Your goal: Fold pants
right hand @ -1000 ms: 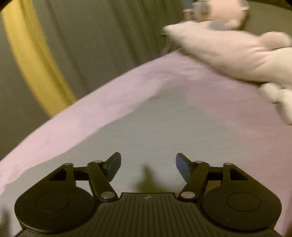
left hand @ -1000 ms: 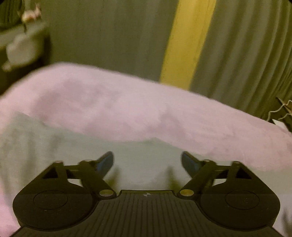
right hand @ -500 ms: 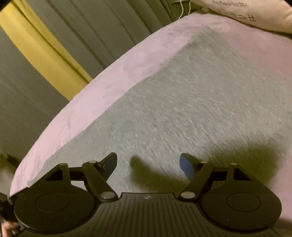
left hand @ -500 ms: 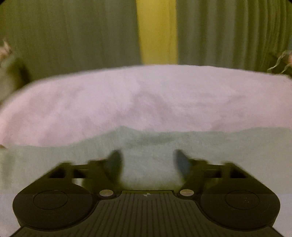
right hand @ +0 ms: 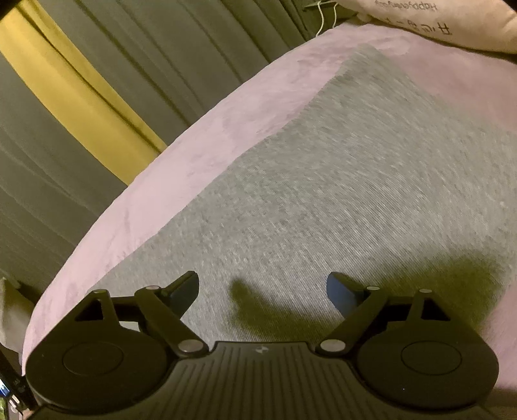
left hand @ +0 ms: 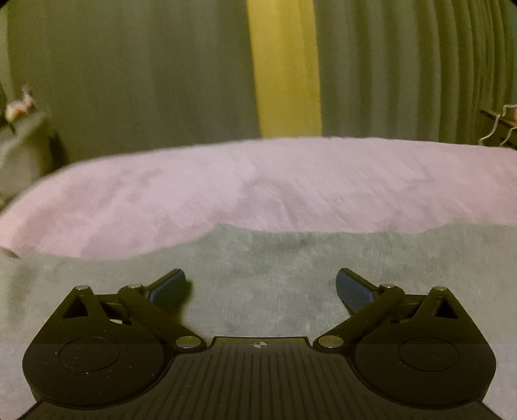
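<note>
Grey pants (left hand: pixel 265 268) lie flat on a pink bed cover (left hand: pixel 290 181). In the right wrist view the pants (right hand: pixel 339 181) stretch away as a long grey panel toward the pillow. My left gripper (left hand: pixel 260 287) is open and empty, low over the pants near their far edge. My right gripper (right hand: pixel 261 287) is open and empty, just above the grey cloth, and casts a shadow on it.
Grey-green curtains with a yellow strip (left hand: pixel 284 68) hang behind the bed. A pale pillow with printed text (right hand: pixel 436 22) lies at the far end of the pink cover (right hand: pixel 161 181). A small shelf with a figure (left hand: pixel 19 106) stands at the left.
The left gripper has swung to face the curtain squarely, closed a little mid-move and opened wide again. The right gripper has tilted down and closer over the pants; the plush toy left its view.
</note>
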`<move>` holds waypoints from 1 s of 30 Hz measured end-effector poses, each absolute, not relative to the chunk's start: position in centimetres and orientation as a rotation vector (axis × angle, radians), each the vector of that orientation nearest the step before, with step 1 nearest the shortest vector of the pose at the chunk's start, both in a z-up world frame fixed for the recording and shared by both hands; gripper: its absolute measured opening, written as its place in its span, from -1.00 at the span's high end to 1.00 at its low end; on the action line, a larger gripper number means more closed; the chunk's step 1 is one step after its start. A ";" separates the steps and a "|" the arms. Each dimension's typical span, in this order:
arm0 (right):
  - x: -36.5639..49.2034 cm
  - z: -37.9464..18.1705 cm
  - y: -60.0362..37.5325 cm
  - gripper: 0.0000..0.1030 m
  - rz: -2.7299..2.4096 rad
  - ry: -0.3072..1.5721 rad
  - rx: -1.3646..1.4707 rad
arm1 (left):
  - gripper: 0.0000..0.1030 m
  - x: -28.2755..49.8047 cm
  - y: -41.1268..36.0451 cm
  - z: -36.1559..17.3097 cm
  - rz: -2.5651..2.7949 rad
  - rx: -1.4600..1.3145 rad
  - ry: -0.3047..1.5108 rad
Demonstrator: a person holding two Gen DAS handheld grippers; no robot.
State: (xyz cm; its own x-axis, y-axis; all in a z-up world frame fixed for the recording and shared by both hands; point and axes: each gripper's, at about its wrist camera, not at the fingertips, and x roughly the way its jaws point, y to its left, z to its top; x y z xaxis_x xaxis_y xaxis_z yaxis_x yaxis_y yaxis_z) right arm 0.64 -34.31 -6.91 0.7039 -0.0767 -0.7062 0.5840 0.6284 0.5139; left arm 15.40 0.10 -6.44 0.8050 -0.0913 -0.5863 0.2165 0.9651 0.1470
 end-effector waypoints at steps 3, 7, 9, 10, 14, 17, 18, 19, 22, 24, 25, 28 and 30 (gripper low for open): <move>0.5 -7.0 -34.4 -0.68 -0.420 0.692 0.831 | -0.98 14.0 -0.3 -5.1 -0.127 0.263 0.616; 1.0 -6.4 -33.5 -0.69 -0.442 0.701 0.786 | -0.98 12.5 0.2 -2.9 -0.026 0.271 0.650; 2.0 -5.4 -31.6 -0.71 -0.409 0.687 0.676 | -0.98 11.9 0.7 -2.0 0.069 0.243 0.678; 3.0 -5.0 -30.0 -0.73 -0.362 0.684 0.599 | -0.98 11.9 1.1 -2.0 0.121 0.217 0.706; 7.8 -4.6 -22.7 -0.73 -0.099 0.745 0.329 | -0.98 11.1 3.6 -2.9 0.220 0.063 0.812; 10.9 -5.0 -18.2 -0.73 0.100 0.757 0.215 | -0.98 11.8 4.1 -3.8 0.207 0.047 0.844; 11.7 -5.3 -17.7 -0.73 0.140 0.759 0.204 | -0.98 11.9 3.9 -3.9 0.208 0.065 0.831; 12.5 -5.7 -17.5 -0.73 0.164 0.772 0.197 | -0.98 11.9 3.6 -4.0 0.203 0.081 0.815; 14.6 -7.3 -19.2 -0.73 0.136 0.842 0.178 | -0.98 12.5 2.5 -4.6 0.151 0.113 0.787; 14.4 -7.8 -22.2 -0.73 0.142 0.827 0.161 | -0.98 12.6 1.6 -4.9 0.128 0.147 0.774; 14.1 -7.7 -23.5 -0.73 0.143 0.818 0.149 | -0.98 12.7 1.3 -5.1 0.123 0.164 0.766; 12.8 -8.0 -29.5 -0.73 0.079 0.817 0.085 | -0.98 12.9 0.8 -5.2 0.114 0.184 0.747; 11.6 -7.9 -33.9 -0.73 0.065 0.799 0.100 | -0.98 13.2 0.8 -5.5 0.113 0.185 0.749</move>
State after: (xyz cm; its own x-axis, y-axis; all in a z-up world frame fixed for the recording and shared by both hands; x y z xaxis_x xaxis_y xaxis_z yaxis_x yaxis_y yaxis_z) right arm 11.61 -33.89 -7.89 0.6956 0.0963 -0.7120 -0.0207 0.9933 0.1141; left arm 13.22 0.84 -5.46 0.7273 0.1677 -0.6655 -0.0362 0.9777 0.2068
